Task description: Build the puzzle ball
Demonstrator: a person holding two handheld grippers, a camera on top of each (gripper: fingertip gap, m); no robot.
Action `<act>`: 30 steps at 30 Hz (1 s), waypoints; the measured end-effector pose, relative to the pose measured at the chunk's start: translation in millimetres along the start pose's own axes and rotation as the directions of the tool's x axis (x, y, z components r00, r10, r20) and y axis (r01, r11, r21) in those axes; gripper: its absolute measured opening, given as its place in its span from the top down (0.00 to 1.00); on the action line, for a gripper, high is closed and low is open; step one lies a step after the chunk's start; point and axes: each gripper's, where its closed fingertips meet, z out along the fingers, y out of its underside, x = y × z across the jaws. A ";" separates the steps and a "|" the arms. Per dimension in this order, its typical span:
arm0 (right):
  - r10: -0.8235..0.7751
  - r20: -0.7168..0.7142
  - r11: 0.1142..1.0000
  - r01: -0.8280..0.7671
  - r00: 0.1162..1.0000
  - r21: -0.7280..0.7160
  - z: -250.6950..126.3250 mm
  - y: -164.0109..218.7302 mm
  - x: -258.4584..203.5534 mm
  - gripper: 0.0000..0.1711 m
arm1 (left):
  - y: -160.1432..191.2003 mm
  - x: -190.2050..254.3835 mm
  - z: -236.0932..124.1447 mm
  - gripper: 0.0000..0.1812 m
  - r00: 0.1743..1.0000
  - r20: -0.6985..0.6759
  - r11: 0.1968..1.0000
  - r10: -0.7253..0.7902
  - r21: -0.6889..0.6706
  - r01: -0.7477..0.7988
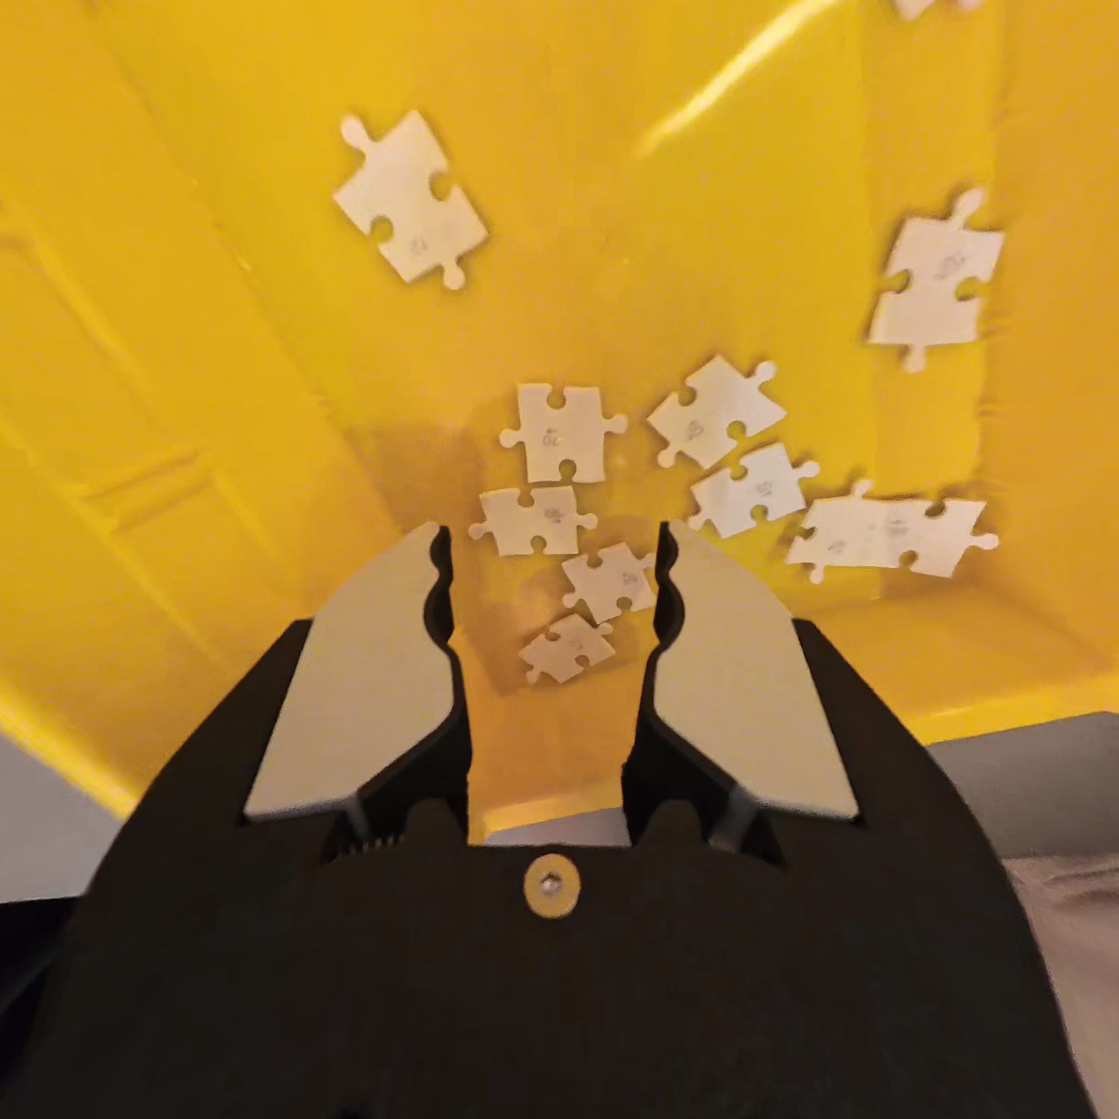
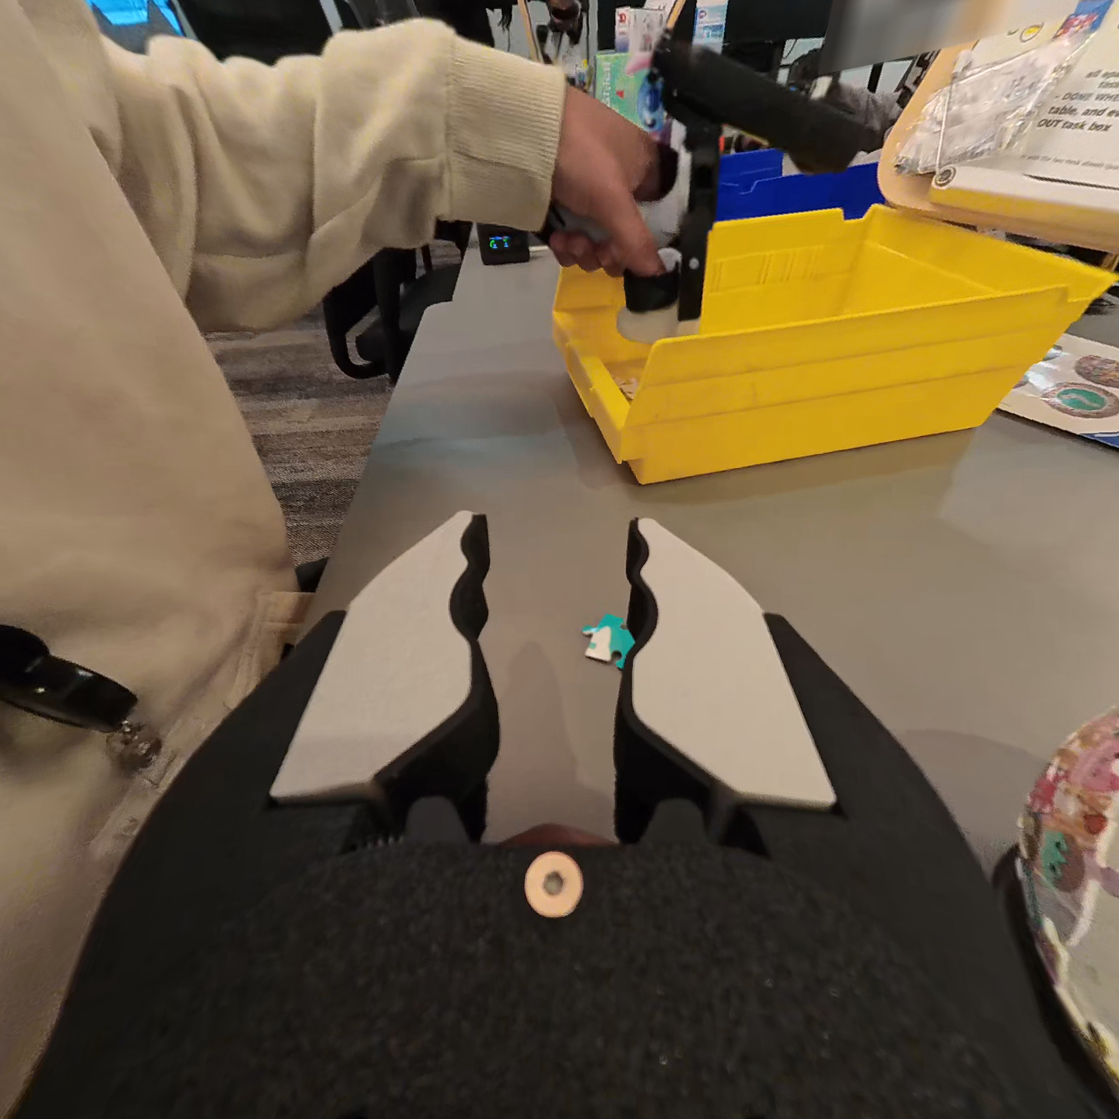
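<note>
My left gripper [image 1: 554, 533] is open and empty, reaching down into a yellow bin [image 1: 181, 303]. Several white face-down puzzle pieces lie on the bin floor; one piece [image 1: 533, 522] lies just beyond the fingertips and two more [image 1: 608, 581] [image 1: 566, 649] lie between the fingers. My right gripper [image 2: 557, 527] is open and empty above the grey table [image 2: 848, 575]. A teal and white puzzle piece [image 2: 605, 643] lies on the table beside its right finger. The partly built puzzle ball [image 2: 1078, 878], many-coloured, shows at the right edge. The left gripper also shows in the right wrist view [image 2: 660, 303], held by a hand inside the yellow bin [image 2: 817, 375].
A person's cream sleeve [image 2: 272, 181] and body fill the left of the right wrist view. A blue bin [image 2: 787, 181] stands behind the yellow one. A printed sheet [image 2: 1078, 399] lies at the right. A tan lid with papers [image 2: 1029, 121] overhangs the bin's far corner. The left gripper's tips are roughly 30 cm from the right gripper's.
</note>
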 end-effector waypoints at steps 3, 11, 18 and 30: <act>0.004 0.006 1.000 -0.004 1.000 0.008 -1.4 -2.6 -1.5 0.75 | 4.2 1.5 11.2 0.64 1.000 -0.003 0.998 -0.002 -0.063 0.002; 0.025 -0.015 1.000 -0.025 1.000 -0.003 -5.9 1.9 9.8 0.75 | 3.5 -2.2 15.4 0.63 0.999 -0.015 0.995 -0.050 -0.085 0.049; 0.009 -0.016 1.000 -0.009 1.000 -0.001 -6.5 0.0 8.4 0.76 | 6.9 6.7 13.5 0.79 0.999 -0.007 0.997 -0.038 0.074 0.038; -0.075 -0.067 0.995 0.070 0.995 -0.068 -6.6 6.4 13.1 0.77 | 21.7 77.8 -92.3 0.79 0.998 0.016 0.861 0.053 0.506 -0.053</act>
